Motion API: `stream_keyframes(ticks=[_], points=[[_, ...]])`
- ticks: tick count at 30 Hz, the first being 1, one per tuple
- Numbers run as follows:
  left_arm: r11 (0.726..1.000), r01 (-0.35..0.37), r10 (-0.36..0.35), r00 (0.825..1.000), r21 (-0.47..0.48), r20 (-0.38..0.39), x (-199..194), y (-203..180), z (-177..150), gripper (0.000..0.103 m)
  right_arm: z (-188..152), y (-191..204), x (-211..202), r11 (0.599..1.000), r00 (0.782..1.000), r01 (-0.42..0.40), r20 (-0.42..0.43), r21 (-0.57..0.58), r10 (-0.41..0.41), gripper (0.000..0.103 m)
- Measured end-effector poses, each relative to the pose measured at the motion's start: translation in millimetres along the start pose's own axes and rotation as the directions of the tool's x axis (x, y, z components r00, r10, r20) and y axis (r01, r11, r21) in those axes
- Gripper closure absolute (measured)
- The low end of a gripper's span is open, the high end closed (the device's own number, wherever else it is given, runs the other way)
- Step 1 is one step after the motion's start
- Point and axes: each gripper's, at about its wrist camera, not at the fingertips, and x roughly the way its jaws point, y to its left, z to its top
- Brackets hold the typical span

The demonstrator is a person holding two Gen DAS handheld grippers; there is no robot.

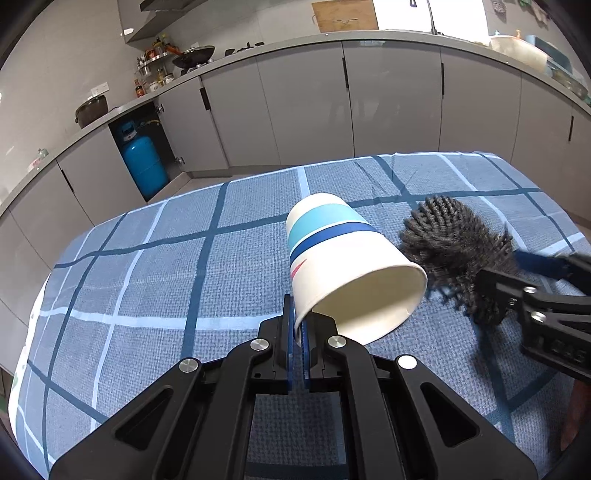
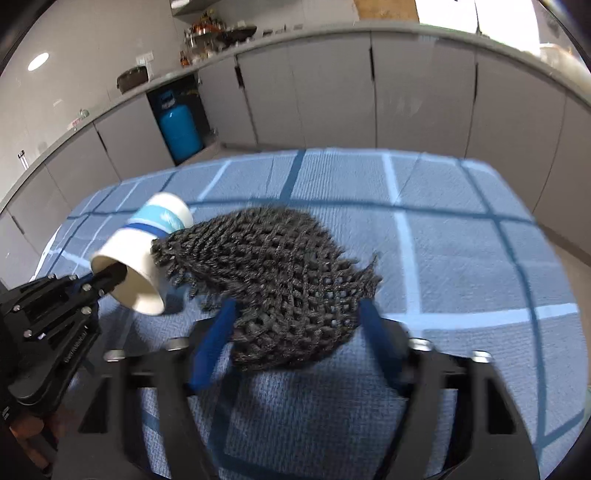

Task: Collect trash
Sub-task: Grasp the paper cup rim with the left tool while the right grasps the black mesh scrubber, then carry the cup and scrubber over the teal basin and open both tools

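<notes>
We see a white paper cup (image 1: 347,266) with blue bands, mouth toward five o'clock, rim pinched by our left gripper (image 1: 298,334); our right gripper (image 2: 295,328) spreads wide around black foam netting (image 2: 273,273).

**A grey kitchen around my table**

I am looking across a table (image 1: 147,280) that is wearing a blue checked cloth. Grey cabinets (image 1: 303,99) are running along the far side under a grey counter (image 1: 258,50). One cabinet is standing open, showing a blue gas cylinder (image 1: 144,162). A wok (image 1: 194,55) and bottles (image 1: 157,75) are sitting on the counter's left, and a dark pot (image 1: 91,110) nearer. Daylight is pouring through a window (image 1: 432,14) behind a tap (image 1: 430,16). A ceiling light (image 2: 38,61) is reflecting in the glossy wall.
</notes>
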Motion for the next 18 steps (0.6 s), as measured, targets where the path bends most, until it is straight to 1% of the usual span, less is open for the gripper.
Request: stream_keyframes(ticks=[1, 2, 3, 6, 9, 18], points=[[1.0, 0.0, 0.0, 1.0, 0.001, 0.0, -0.2, -0.2, -0.4, 0.098, -0.1, -0.2, 0.2, 1.0, 1.0, -0.005, -0.001, -0.002, 0.005, 0.055], [1.0, 0.0, 0.0, 1.0, 0.0, -0.001, -0.3, -0.5, -0.4, 0.098, 0.2, 0.5, -0.3, 1.0, 1.0, -0.013, -0.005, -0.008, 0.013, 0.065], [1.0, 0.0, 0.0, 1.0, 0.0, -0.001, -0.3, -0.1, -0.4, 0.098, -0.9, 0.1, -1.2, 1.0, 1.0, -0.016, -0.008, -0.007, 0.016, 0.079], [1.0, 0.0, 0.0, 1.0, 0.0, 0.0, -2.6, -0.5, 0.7, 0.098, -3.9, -3.6, -4.2, 1.0, 1.0, -0.024, -0.005, 0.006, 0.024, 0.09], [1.0, -0.002, 0.002, 1.0, 0.004, 0.005, -5.8, 0.2, 1.5, 0.098, -8.1, -7.0, -11.5, 1.0, 1.0, -0.026, 0.01, 0.015, 0.026, 0.095], [1.0, -0.011, 0.011, 1.0, 0.011, 0.024, -22.9, -4.7, 1.8, 0.098, -17.0, -12.3, -42.3, 0.999, 0.997, -0.034, 0.073, 0.035, 0.032, 0.096]])
